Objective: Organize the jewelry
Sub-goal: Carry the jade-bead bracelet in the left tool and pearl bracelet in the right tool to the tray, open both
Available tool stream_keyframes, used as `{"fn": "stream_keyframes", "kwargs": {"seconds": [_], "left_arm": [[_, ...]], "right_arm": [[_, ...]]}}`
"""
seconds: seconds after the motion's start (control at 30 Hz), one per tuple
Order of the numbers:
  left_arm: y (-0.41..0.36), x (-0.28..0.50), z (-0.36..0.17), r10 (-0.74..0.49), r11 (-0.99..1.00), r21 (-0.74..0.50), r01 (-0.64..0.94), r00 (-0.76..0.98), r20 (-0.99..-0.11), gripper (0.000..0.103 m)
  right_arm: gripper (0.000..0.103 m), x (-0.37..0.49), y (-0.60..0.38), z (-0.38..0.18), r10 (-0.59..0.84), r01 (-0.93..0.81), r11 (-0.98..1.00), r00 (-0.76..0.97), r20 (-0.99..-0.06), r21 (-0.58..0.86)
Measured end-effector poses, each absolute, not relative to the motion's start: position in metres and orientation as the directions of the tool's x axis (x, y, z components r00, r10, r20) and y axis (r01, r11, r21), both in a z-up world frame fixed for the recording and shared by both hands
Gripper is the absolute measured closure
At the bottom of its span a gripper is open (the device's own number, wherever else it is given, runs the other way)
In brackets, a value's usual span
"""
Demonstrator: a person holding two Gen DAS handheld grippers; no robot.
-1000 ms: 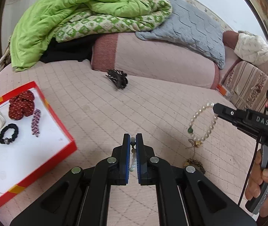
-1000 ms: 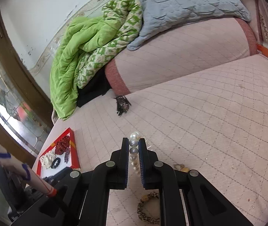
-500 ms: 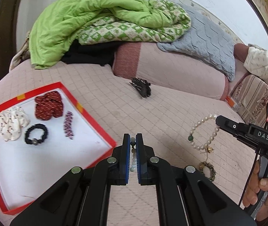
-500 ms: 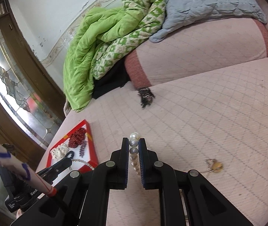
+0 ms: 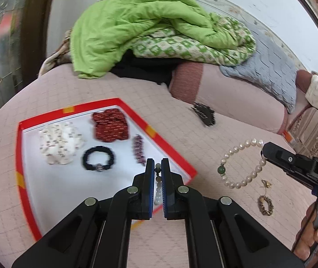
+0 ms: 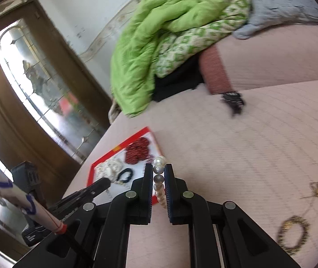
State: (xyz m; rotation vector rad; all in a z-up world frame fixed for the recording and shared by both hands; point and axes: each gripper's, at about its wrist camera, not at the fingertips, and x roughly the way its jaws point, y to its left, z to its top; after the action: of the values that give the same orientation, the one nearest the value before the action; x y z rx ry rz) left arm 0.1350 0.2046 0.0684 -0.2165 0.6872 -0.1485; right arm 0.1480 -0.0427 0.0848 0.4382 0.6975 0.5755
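While both tools grip bracelets, hairclip lies apart.

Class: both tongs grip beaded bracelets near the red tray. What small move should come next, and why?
Probably lower the left tongs and release the bead bracelet inside the red tray: they already hang over its white floor, near its right corner, beside the hair ties.

light: soft daylight, glare at glass door | shadows: faint | blur: motion smear on tray and bed | edges: fisheye bending, dark corners
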Motion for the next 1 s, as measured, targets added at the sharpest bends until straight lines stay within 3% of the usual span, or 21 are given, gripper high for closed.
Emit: {"fn": "stream_keyframes", "kwargs": {"seconds": [0.6, 1.0], "left_arm": [[0.296, 0.139, 0.046, -0.07, 0.955, -0.259, -0.144, 0.738, -0.671, 0.098], [0.319, 0.151, 0.029, -0.016, 0.944, -0.243, -0.225, 0.701, -0.713, 0.097]], "right_arm": [[0.092, 0.166, 0.101, 0.061, 0.74, -0.468, 0.672, 0.421, -0.524, 0.573], [0.092, 0.205, 0.096, 0.018, 0.67, -0.377, 0.742, 0.436, -0.601, 0.554]]}}
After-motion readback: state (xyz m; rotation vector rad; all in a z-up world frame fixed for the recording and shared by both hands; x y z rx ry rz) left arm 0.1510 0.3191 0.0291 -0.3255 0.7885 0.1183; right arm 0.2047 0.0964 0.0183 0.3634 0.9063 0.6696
